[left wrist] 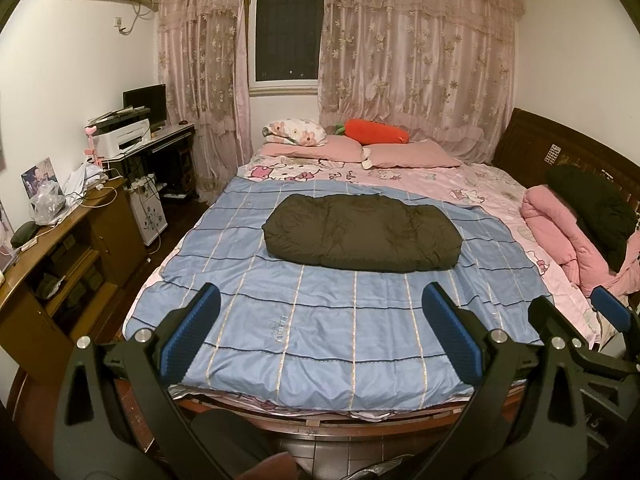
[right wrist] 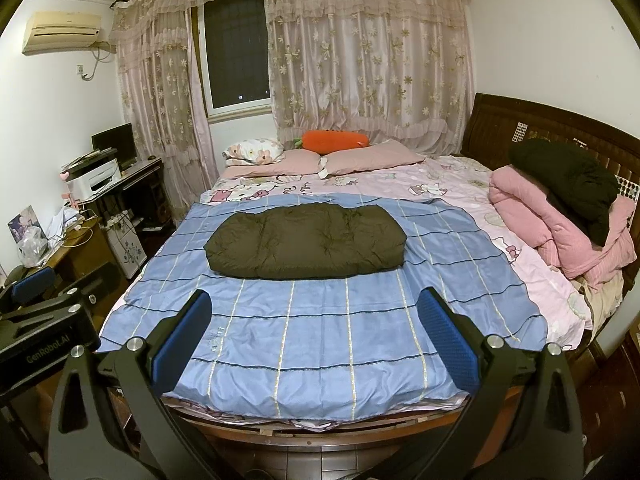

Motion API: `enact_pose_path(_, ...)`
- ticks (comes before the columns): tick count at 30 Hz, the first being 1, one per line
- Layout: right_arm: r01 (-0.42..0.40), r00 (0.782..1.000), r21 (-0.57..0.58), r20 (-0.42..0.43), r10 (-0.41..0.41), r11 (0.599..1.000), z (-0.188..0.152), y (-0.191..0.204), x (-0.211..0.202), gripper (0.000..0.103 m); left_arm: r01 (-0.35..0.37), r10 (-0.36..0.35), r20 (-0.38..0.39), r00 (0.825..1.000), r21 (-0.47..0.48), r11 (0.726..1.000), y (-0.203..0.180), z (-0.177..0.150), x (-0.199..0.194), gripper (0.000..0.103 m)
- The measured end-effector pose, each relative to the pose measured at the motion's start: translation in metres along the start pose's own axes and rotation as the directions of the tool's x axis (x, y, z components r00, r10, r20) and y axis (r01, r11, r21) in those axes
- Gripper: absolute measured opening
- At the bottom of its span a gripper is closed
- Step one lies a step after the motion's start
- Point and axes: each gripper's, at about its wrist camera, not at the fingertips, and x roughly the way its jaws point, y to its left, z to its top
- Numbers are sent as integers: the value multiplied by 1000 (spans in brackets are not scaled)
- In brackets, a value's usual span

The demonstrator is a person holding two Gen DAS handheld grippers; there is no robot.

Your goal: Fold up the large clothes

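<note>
The folded coat (left wrist: 362, 234) lies on the blue sheet (left wrist: 320, 320) on the bed (right wrist: 540, 120). Left gripper (left wrist: 320, 332) and right gripper (right wrist: 316, 332) hang near the foot, jaws apart, empty.

- Left wrist view looks from the foot of the bed (left wrist: 320, 360) toward the curtained window (left wrist: 286, 24), set back from it.
- Right wrist view faces likewise, just rightward.
- Both share the bed, the window and the desk (right wrist: 132, 176).
</note>
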Motion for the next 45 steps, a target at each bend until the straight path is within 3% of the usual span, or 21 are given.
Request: enact_pose_path(45, 9, 1000, -5, 13, -9, 1000, 6, 7, -3, 102, 3, -3, -8, 1000, 3, 1000, 8, -5, 1, 101)
